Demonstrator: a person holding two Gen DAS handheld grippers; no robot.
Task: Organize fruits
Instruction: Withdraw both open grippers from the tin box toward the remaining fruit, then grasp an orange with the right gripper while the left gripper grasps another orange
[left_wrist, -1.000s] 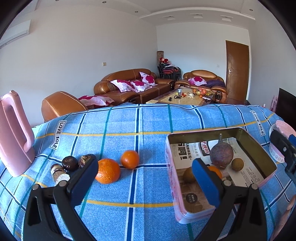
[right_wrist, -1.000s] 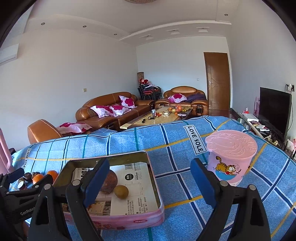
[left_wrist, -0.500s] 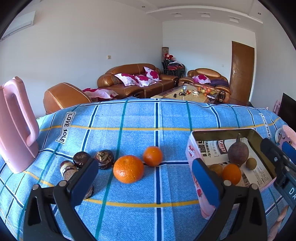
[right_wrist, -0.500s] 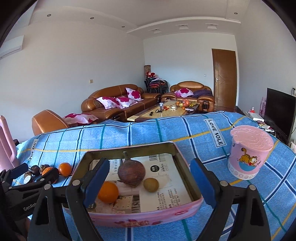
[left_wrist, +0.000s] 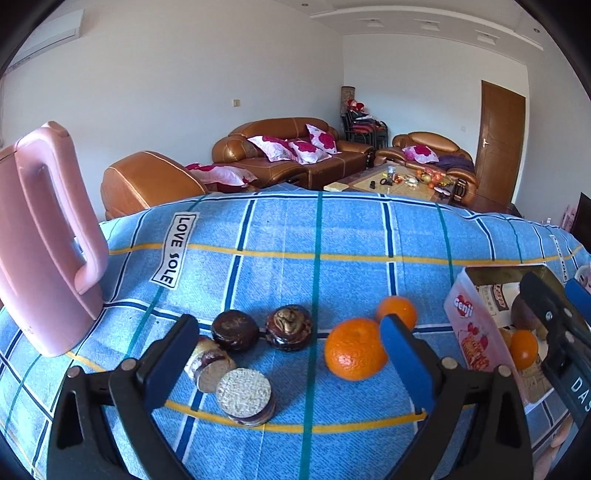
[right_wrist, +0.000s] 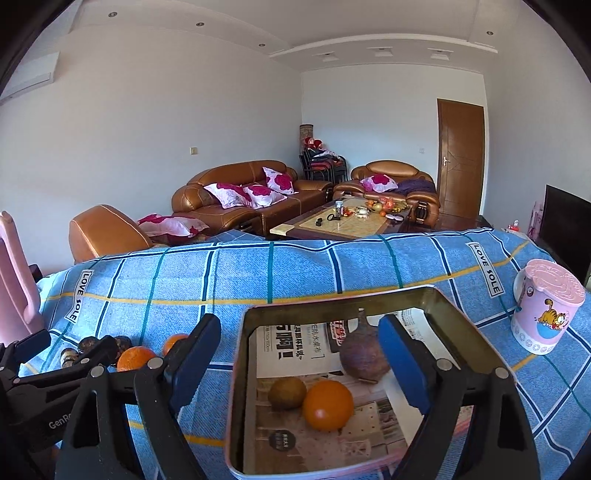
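Observation:
A pink tin box (right_wrist: 236, 387) lined with newspaper holds an orange (right_wrist: 327, 405), a small brown fruit (right_wrist: 287, 392) and a purple-brown fruit (right_wrist: 364, 356). On the blue cloth left of it lie two oranges (left_wrist: 355, 349) (left_wrist: 397, 310), two dark round fruits (left_wrist: 289, 326) (left_wrist: 235, 335) and cut pieces (left_wrist: 243, 397). My left gripper (left_wrist: 288, 363) is open and empty, just in front of these loose fruits. My right gripper (right_wrist: 299, 362) is open and empty above the tin. The tin also shows in the left wrist view (left_wrist: 465, 314).
A pink kettle (left_wrist: 40, 236) stands at the table's left. A pink lidded cup (right_wrist: 546, 306) stands right of the tin. The table's far edge drops to a living room with sofas.
My left gripper has swung left from the tin to the loose fruits and come closer to them. My right gripper has moved left, from beside the cup to over the tin.

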